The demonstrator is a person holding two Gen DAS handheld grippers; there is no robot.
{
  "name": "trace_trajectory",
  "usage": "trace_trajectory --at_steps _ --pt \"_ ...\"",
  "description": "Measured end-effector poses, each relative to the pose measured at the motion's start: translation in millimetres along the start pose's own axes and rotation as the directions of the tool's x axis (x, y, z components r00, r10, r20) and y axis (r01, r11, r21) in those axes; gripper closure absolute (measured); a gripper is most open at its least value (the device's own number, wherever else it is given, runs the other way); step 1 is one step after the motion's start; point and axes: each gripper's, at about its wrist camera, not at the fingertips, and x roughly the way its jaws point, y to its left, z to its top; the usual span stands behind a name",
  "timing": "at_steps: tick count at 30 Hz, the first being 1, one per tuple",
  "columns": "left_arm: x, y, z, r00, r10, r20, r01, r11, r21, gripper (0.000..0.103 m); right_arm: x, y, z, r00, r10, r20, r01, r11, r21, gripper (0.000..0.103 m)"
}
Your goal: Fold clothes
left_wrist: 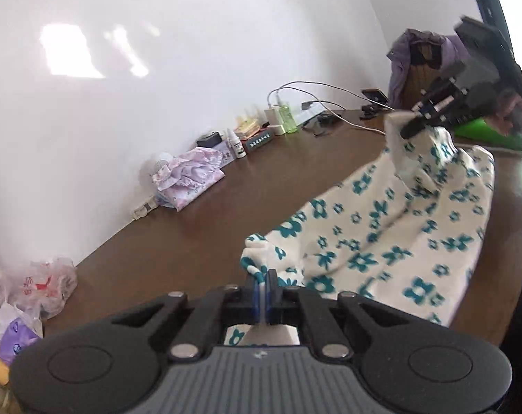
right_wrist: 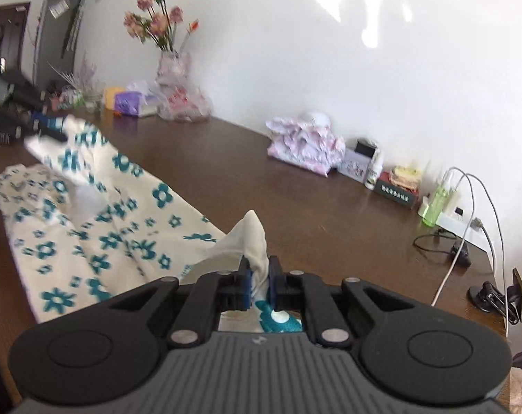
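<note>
Brown table under rumpled cream garment with teal flowers.

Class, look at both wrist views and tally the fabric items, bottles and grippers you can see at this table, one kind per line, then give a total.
Fabric items: 2, the floral garment and the folded lilac cloth.
Bottles: 2, the green bottle and the white spray bottle.
Grippers: 2, the left gripper and the right gripper, both clamped on the garment.
Total: 6
</note>
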Motion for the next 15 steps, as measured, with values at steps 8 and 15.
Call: trace_trajectory --at_steps 8,15 --pt "-7 -11 -51 0.994 -0.005 -0.106 -0.009 0.991 -0.133 0.093 -45 29 -19 0.989 0.115 -0.094 -0.123 0.989 -0.08 0.093" --pt "-6 31 -25 0.982 -0.188 0.0 0.187 0.979 -0.078 0.028 -66 14 4 0.958 0.287 -0.028 -0.288 0.958 -0.017 0.05"
